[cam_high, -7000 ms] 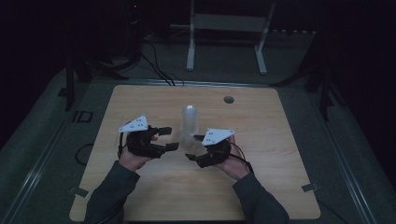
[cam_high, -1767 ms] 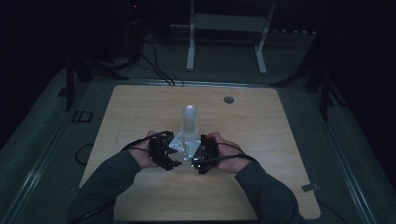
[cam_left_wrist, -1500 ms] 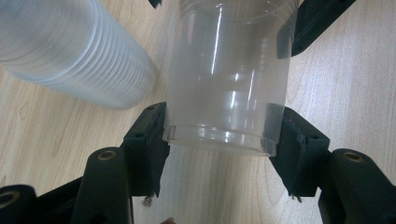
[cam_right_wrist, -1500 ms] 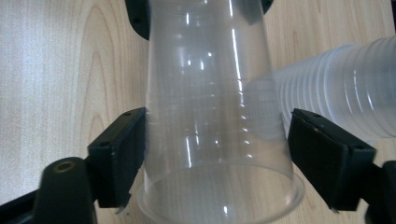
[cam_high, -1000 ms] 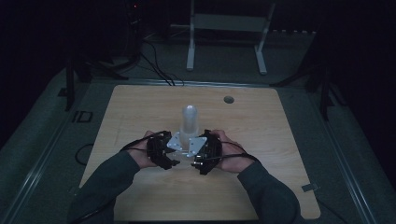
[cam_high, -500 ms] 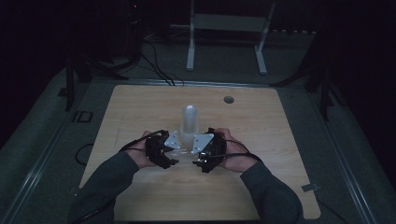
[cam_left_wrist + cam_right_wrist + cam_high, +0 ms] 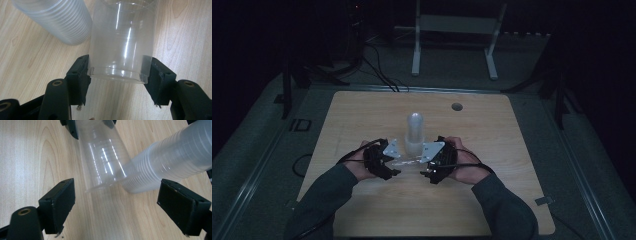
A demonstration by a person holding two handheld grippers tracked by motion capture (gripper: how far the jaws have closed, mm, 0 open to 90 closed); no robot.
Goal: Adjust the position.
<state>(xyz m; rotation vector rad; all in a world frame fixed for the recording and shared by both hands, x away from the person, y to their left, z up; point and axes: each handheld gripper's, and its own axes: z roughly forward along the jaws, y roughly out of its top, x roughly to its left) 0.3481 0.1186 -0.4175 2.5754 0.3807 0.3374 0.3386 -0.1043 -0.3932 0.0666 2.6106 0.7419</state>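
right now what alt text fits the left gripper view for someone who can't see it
The left gripper clamps a clear plastic cup by its base between two black jaws, above a pale wooden table. A stack of clear cups stands on the table at upper left.

Single cup (image 7: 121, 42) held level between both hands, just before cup stack (image 7: 414, 132), apparently upright, on table (image 7: 512, 200).

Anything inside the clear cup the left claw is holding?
Nothing visible inside the cup: the wooden table shows straight through its clear wall. The left claw grips its base; the cup's far end is out of frame, so unchecked.
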